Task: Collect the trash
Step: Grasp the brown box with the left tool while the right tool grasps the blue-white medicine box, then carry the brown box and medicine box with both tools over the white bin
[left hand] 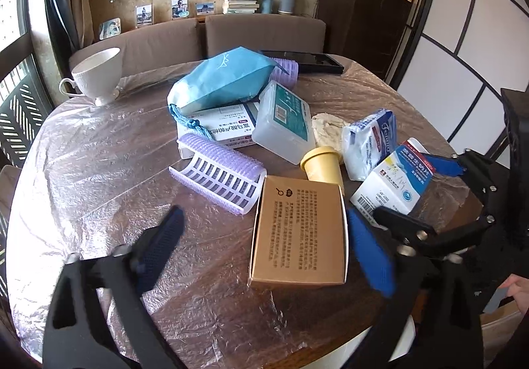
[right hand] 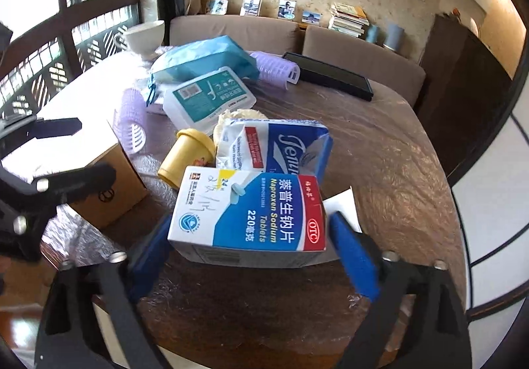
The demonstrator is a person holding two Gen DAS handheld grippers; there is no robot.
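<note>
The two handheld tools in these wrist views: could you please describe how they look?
Both look alike. The left tool and right tool each have matte black, angular plastic frames with slotted cut-outs and silver bolt heads at the joints. Each finger ends in a bright blue, finely textured pad. No cables or markings show.

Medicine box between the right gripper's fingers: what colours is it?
The medicine box is white and blue with a red end band; clearest in the right wrist view.

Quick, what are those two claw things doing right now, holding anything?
Left gripper: open, holding nothing, its fingers either side of the brown box.
Right gripper: open, fingers either side of the Naproxen tablet box, not yet clamped.
</note>
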